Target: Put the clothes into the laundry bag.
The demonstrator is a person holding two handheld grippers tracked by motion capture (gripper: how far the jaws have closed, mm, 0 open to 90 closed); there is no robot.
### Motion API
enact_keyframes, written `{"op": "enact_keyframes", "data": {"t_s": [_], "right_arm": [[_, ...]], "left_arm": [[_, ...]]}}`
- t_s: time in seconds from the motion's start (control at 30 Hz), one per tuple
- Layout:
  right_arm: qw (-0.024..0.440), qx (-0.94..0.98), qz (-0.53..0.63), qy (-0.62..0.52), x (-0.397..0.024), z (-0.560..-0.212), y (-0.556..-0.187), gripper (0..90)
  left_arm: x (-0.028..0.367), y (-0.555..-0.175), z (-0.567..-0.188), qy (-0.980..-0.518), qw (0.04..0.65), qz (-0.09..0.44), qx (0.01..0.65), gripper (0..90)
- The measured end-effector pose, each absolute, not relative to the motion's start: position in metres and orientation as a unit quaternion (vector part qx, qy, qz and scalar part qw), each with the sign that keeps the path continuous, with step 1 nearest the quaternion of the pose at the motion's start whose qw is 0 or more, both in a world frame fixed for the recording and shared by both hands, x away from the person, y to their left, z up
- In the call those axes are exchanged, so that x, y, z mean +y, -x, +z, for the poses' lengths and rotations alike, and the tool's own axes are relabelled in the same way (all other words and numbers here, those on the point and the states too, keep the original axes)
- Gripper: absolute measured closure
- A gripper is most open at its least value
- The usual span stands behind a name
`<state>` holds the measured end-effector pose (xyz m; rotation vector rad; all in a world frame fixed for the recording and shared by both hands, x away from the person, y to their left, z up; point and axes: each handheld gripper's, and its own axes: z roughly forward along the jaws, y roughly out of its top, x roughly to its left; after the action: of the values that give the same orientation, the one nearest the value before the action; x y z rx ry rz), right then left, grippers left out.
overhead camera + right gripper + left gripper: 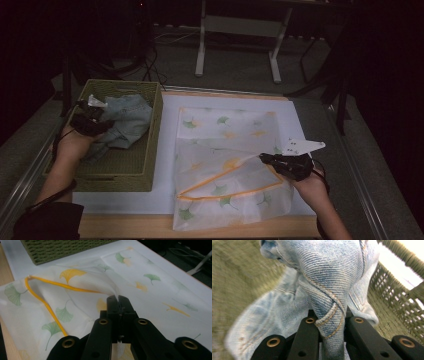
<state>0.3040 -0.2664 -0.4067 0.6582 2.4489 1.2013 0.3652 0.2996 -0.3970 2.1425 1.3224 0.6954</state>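
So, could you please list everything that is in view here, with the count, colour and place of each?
Denim garment: one, light blue, in the basket, pinched by the left gripper.
Basket: one, olive-green woven, left side of the table.
Mesh bag: one, white with green and yellow leaf print and an orange-yellow edge, centre of the sheet; upper layer lifted by the right gripper.
Sheet: one, white, covers the tabletop.
Table: one, light wood.
Frame: one, white, on the floor behind the table.
Left gripper: black, over the basket.
Right gripper: black, at the bag's right edge.
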Motion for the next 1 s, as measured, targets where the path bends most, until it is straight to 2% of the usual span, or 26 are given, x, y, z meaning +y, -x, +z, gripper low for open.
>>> {"op": "enact_keyframes", "data": {"t_s": [0.2,0.3,0.4,0.57,0.67,0.73,0.83,0.87,0.9,1.0], "right_arm": [[0.168,0.86,0.424,-0.229,-0.266,-0.405,-0.302,88.8],[0.166,0.861,0.423,-0.229,-0.266,-0.405,-0.301,88.8],[0.166,0.859,0.426,-0.229,-0.266,-0.405,-0.3,88.8],[0.166,0.859,0.427,-0.227,-0.265,-0.406,-0.3,88.8],[0.164,0.859,0.428,-0.228,-0.265,-0.408,-0.299,88.8],[0.164,0.861,0.425,-0.226,-0.265,-0.409,-0.299,88.8],[0.165,0.861,0.425,-0.225,-0.265,-0.408,-0.298,88.8],[0.165,0.861,0.426,-0.224,-0.266,-0.408,-0.298,88.8],[0.167,0.86,0.426,-0.224,-0.266,-0.407,-0.298,88.8],[0.166,0.86,0.426,-0.225,-0.267,-0.407,-0.299,88.7]], "left_arm": [[0.307,-0.351,-0.369,-0.771,0.309,0.272,0.485,85.2],[0.309,-0.344,-0.358,-0.769,0.317,0.284,0.477,85.2],[0.31,-0.343,-0.354,-0.778,0.313,0.272,0.472,85.1],[0.307,-0.354,-0.381,-0.799,0.276,0.237,0.479,84.8],[0.309,-0.363,-0.403,-0.791,0.239,0.233,0.514,84.6],[0.312,-0.369,-0.414,-0.776,0.241,0.212,0.543,84.4],[0.313,-0.376,-0.432,-0.781,0.21,0.176,0.562,82.9],[0.312,-0.377,-0.433,-0.779,0.208,0.173,0.566,80.9],[0.311,-0.377,-0.432,-0.774,0.21,0.172,0.572,72.9],[0.31,-0.376,-0.421,-0.747,0.228,0.167,0.601,28.9]]}}
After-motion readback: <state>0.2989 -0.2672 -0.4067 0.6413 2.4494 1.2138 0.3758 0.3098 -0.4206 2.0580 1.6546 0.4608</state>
